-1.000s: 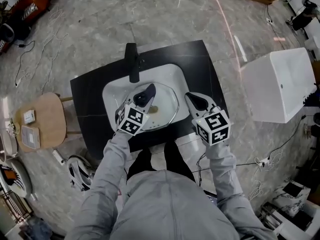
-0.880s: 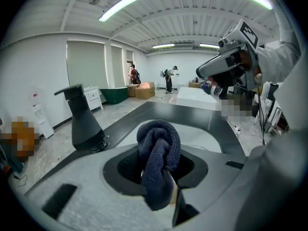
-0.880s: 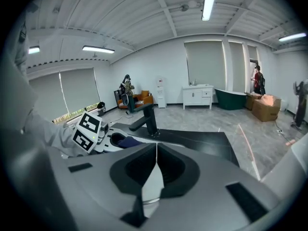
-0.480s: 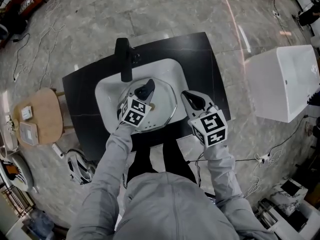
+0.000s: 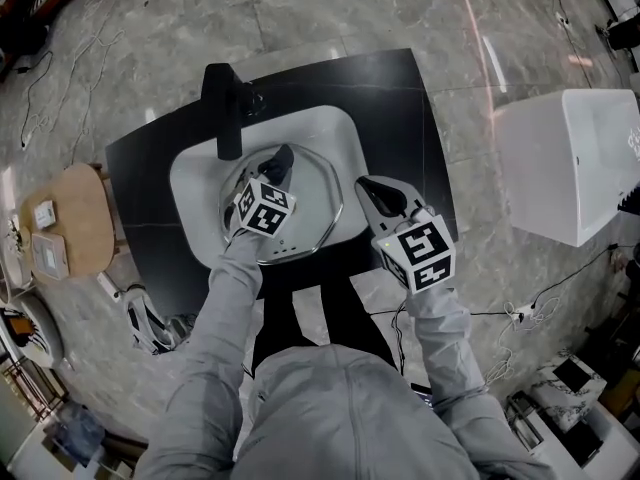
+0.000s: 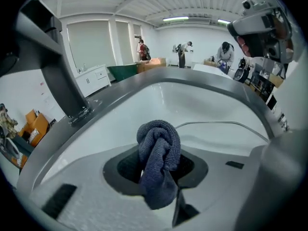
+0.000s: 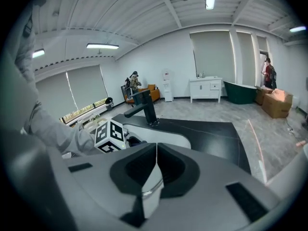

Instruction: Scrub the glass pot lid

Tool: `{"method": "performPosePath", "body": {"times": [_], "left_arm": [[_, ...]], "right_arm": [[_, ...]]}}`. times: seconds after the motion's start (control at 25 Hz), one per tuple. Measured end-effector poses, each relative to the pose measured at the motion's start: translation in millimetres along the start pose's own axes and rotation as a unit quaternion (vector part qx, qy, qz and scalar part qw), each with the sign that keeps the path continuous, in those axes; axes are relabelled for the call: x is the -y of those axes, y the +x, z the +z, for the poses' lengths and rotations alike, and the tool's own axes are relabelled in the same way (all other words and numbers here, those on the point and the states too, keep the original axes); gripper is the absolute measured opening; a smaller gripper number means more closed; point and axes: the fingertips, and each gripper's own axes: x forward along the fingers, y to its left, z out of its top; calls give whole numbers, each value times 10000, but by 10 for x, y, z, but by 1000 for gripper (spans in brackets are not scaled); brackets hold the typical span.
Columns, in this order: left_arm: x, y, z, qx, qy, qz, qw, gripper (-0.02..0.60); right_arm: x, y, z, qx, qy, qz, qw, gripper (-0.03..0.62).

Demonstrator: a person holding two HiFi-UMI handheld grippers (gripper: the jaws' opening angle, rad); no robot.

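A white sink point(image 5: 190, 173) is set into a black counter point(image 5: 400, 98), with a black faucet point(image 5: 222, 108) standing at the sink's 11 o'clock. The glass pot lid point(image 5: 315, 193) sits in the basin, its metal rim ringing most of the bowl; whether it lies flat or tipped cannot be told. The left gripper point(image 5: 279, 163) reaches over the lid from 6 o'clock, its tips pointing toward the faucet and ending over the lid's 12 o'clock part. Its jaws are clamped on a bunched blue-grey cloth point(image 6: 158, 167), which bulges out ahead of them in a knot and hangs down below. In the left gripper view the lid's rim curves past at the cloth's 3 o'clock, but whether cloth and glass touch cannot be told. The right gripper point(image 5: 372, 190) sits at the lid's 3 o'clock edge, over the sink's right rim. Its jaws are closed, and the right gripper view shows the lid's rim and a strip of glass pinched between them near their base. Grey sleeves point(image 5: 225, 308) run back from both grippers toward 6 o'clock. Off the counter, a round wooden stool point(image 5: 75, 223) stands on the stone floor point(image 5: 330, 18) at 9 o'clock, and a large white box point(image 5: 570, 158) stands at 3 o'clock, well apart from the counter.
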Motion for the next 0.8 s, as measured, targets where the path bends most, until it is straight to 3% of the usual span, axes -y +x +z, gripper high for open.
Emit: {"method": "performPosePath", "body": {"times": [0.32,0.6,0.8], "left_arm": [[-48,288,-133,-447,180,206,9986,132],[41,486,-169,-629,196,-4,9978,130],[114,536,-159,-578,-11,-177,9982,131]], "right_arm": [[165,54,-176,-87,169,202,9996,29],[274,72,-283,-188,176,195,9995,29],[273,14,-331,-206,212,93,9995,29]]}}
